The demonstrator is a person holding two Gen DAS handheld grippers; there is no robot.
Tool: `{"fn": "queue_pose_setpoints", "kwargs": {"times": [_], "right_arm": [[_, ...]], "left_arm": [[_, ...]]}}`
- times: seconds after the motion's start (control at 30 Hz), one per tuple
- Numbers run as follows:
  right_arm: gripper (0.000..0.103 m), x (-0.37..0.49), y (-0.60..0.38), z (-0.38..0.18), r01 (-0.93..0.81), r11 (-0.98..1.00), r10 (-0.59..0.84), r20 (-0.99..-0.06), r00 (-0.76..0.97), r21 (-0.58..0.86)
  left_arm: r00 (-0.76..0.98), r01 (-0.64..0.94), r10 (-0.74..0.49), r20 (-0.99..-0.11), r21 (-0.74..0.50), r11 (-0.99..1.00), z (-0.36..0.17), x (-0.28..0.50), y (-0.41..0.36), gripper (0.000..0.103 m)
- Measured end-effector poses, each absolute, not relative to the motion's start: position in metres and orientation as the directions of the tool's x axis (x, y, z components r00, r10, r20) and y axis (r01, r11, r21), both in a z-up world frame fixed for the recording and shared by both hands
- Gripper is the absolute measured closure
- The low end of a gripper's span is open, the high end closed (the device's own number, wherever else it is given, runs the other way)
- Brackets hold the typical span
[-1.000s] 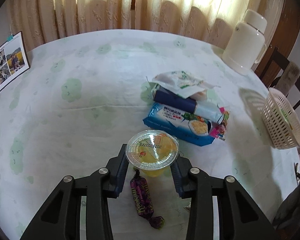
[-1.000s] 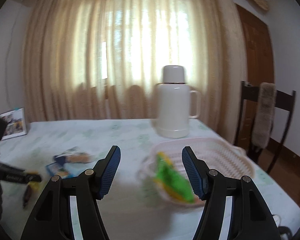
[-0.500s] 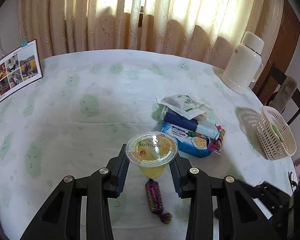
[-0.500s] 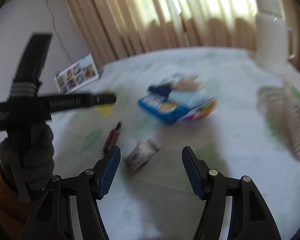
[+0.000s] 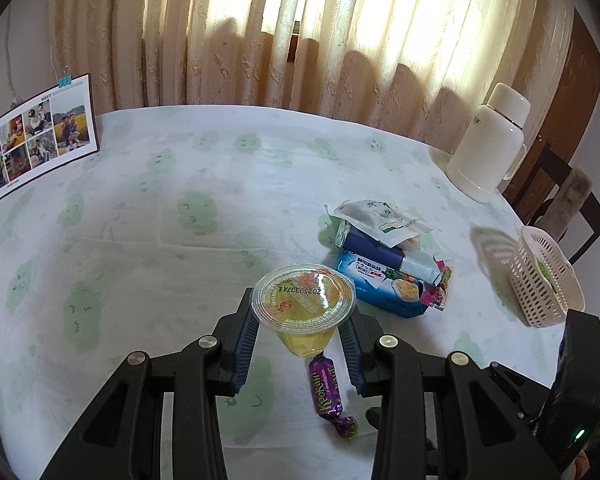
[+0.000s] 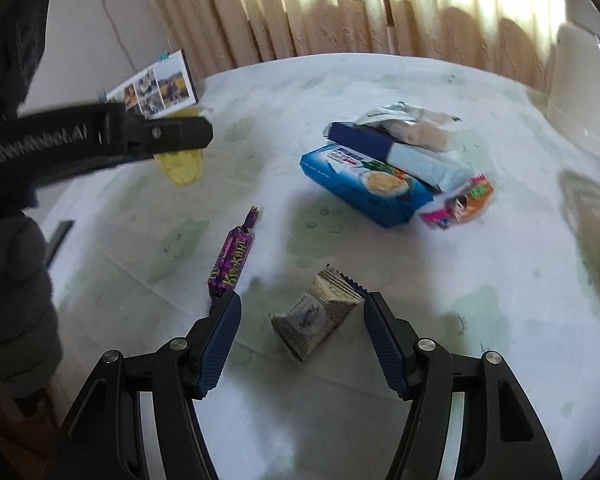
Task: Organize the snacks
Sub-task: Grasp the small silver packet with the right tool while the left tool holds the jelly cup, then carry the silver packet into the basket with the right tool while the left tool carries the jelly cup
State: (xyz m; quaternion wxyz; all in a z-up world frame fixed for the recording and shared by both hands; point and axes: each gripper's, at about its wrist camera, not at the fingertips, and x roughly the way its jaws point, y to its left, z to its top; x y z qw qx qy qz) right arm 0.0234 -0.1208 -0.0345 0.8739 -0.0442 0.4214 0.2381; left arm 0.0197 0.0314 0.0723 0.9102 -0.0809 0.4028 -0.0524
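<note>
With the left gripper (image 5: 303, 346) pinching the jelly cup (image 5: 302, 306) aloft, sink the spread right gripper (image 6: 302, 338) squarely over the wafer (image 6: 315, 315), lying at 5 o'clock from the candy (image 6: 233, 258), before squeezing.

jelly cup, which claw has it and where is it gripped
The left claw holds the jelly cup by its sides, just under the lid rim. The right claw is open and holds nothing.

Tabletop (image 5: 148, 208): white, pale green blotches
Jelly cup (image 5: 303, 300): clear, yellow inside
Candy (image 5: 327, 388): purple wrapper, yellow lettering
Cracker pack (image 5: 384, 286): blue
Basket (image 5: 532, 280): cream, perforated
Curtain (image 5: 340, 40): beige
Flask (image 5: 488, 144): white
</note>
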Motion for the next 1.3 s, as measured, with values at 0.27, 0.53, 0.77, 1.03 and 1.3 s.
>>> {"fn": "queue_pose_setpoints", "kwargs": {"times": [0.27,0.53,0.77,1.03,1.3], "right_arm": [[0.065,0.020,-0.111,-0.036,-0.446,0.895,0.280,-0.761,0.585,-0.014],[0.075,0.021,-0.129,-0.032,-0.416,0.909,0.297,-0.751,0.589,0.033],[0.076,0.016,-0.139,-0.020,-0.392,0.918,0.318,-0.711,0.627,0.065],[0.076,0.015,-0.164,-0.005,-0.339,0.934,0.326,-0.664,0.673,0.114],[0.076,0.015,-0.181,-0.006,-0.323,0.931,0.354,-0.646,0.676,0.172]], "left_arm": [[0.664,0.029,-0.165,-0.729,-0.196,0.980,0.072,0.019,0.032,0.068],[0.671,0.044,-0.171,-0.721,-0.192,0.980,0.073,0.016,0.030,0.069],[0.660,0.019,-0.162,-0.733,-0.200,0.980,0.069,0.020,0.034,0.069],[0.614,-0.065,-0.138,-0.777,-0.225,0.972,0.051,0.033,0.051,0.055],[0.595,0.014,-0.170,-0.786,-0.201,0.980,0.040,0.038,0.029,0.035]]}}
